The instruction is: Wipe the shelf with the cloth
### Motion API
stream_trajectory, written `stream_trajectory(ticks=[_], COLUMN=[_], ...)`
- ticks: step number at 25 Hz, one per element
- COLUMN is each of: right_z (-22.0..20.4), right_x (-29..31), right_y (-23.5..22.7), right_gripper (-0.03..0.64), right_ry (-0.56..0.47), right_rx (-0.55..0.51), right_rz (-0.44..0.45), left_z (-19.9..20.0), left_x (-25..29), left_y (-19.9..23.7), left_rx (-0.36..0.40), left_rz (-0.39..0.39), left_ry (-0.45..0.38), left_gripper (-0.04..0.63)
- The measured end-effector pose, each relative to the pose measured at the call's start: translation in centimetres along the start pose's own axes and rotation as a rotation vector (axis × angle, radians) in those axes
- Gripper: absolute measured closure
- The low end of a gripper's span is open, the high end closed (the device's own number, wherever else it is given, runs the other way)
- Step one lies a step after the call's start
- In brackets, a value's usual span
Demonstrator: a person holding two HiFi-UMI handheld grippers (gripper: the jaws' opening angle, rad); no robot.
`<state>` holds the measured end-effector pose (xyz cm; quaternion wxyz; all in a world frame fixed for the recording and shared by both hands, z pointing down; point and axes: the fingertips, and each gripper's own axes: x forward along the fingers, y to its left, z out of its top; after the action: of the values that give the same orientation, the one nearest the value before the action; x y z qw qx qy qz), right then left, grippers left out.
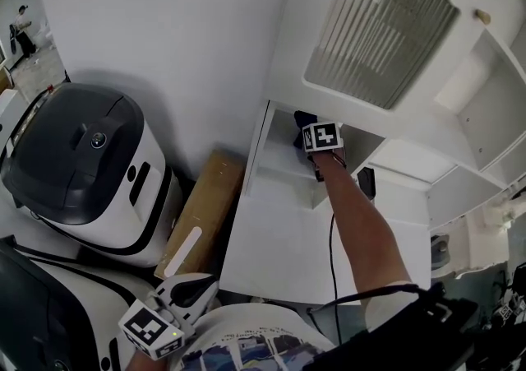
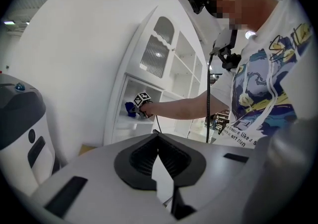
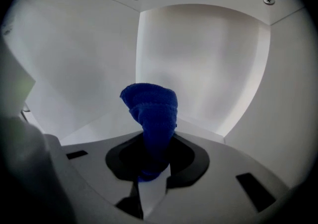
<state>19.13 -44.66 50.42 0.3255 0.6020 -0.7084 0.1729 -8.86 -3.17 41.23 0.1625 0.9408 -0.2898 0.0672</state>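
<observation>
Reaching into the white shelf, your right gripper clamps the blue cloth. Your left gripper hangs low, jaws together, empty. Likely next: press the cloth down and sweep.

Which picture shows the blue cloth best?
The right gripper view: the blue cloth sits big in the middle, pinched in the right claw. The head view shows only a dark bit behind the marker cube. The left gripper view shows a tiny blue speck far away.

White shelf; blue cloth inside, contact w/ surface unclear.
</observation>
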Motion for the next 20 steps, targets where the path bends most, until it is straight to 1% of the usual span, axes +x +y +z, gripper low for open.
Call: stream_trajectory(ticks=[4,6,10,13,16,20], right_z=[-1.1,-1.3,-1.5,-1.4,-0.7,0.5], right_x=[-0.8,-1.1,-0.9,-2.0,-2.1,-2.6], right_y=[-2.3,-2.6,-2.5,-2.6,-1.8,-0.1], right_gripper=[0.515,0.514,0.515,0.515,0.515,0.514], right_ry=[0.027,0.03,0.032,0.031,-0.006,-0.047], right_rx=[-0.032,-0.042,-0.101,-0.066,-0.029,-0.023], right_rz=[-0.066,-0.077,-0.097,-0.116,-0.075,-0.039], left_z=[0.0,0.0,0.2,0.2,0.1,0.2], left_x=[0.3,0.5,0.9,0.7,0.4,0.1], left_y=[-0.2,-0.4,-0.9,-0.7,-0.4,-0.3], left_rx=[0.003,0.008,0.023,0.022,0.018,0.02], left_rz=[-0.015,-0.026,-0.044,-0.044,-0.039,-0.036], left_ry=[0.002,0.008,0.016,0.018,0.017,0.015], left_gripper=[0.583,0.583,0.583,0.583,0.583,0.583])
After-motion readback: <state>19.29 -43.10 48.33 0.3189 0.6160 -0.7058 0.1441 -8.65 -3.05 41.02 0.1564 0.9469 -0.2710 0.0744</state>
